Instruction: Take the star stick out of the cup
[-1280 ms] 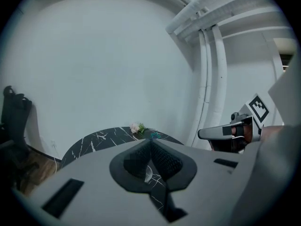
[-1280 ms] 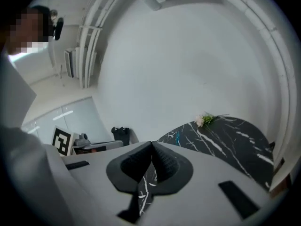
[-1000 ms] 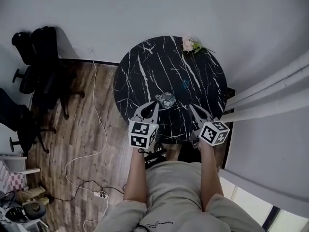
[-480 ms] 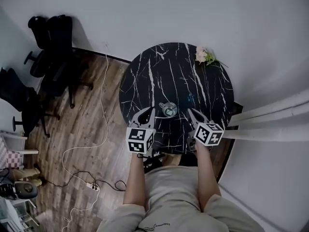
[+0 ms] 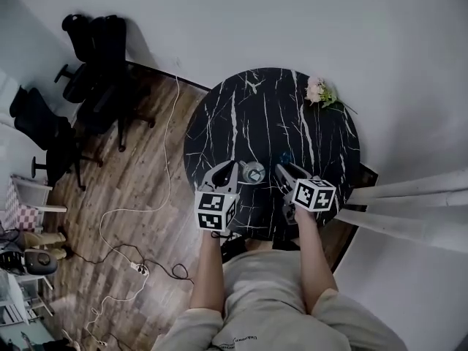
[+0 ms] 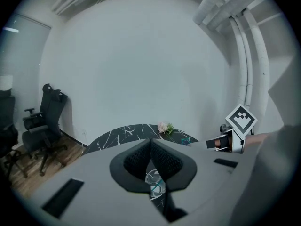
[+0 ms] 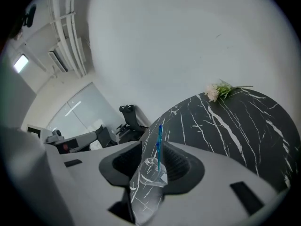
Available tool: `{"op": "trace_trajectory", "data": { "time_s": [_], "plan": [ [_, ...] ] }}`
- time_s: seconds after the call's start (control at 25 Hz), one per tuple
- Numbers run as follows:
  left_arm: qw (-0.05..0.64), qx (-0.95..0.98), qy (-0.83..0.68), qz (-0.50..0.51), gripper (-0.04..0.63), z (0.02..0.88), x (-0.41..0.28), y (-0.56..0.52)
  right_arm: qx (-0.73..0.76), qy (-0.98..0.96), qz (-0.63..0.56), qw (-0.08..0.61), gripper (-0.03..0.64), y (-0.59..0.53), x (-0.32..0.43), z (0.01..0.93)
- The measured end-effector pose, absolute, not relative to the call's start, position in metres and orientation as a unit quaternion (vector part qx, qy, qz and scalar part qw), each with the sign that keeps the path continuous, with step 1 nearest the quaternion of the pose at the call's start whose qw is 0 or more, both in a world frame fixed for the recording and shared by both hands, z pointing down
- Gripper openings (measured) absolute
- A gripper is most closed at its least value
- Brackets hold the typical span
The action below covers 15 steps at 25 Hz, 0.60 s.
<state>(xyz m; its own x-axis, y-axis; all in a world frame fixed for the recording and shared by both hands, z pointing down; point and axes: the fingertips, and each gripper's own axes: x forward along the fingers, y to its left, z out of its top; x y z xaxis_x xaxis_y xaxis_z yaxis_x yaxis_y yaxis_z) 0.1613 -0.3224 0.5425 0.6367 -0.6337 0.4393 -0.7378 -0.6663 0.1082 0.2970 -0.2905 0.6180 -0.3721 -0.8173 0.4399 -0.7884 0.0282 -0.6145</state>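
- The right gripper, jaws just now opening and empty, is aiming at the thin blue star stick in the clear glass cup on the black marble table
- The left gripper, jaws together, is hovering beside it
- We are risking tipping the unbraced cup with a slanted pull

cup on table near front edge, star stick in cup, flowers at far edge

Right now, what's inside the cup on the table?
A thin blue stick stands in the clear cup, its upper end poking above the rim. Its lower end is blurred by the cup wall, and I can't make out a star shape.
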Motion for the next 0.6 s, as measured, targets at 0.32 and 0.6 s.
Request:
{"op": "trace_trajectory", "data": {
  "time_s": [0.32, 0.6],
  "plan": [
    [0.139, 0.860, -0.449, 0.198, 0.023, 0.535, 0.155, -0.319, -0.541, 0.747, -0.386, -0.031, 0.046, -0.318, 0.301, 0.623],
    [0.153, 0.827, -0.506, 0.194, 0.023, 0.538, 0.140, -0.302, -0.476, 0.816, -0.310, -0.105, 0.044, -0.330, 0.271, 0.604]
  ]
}}
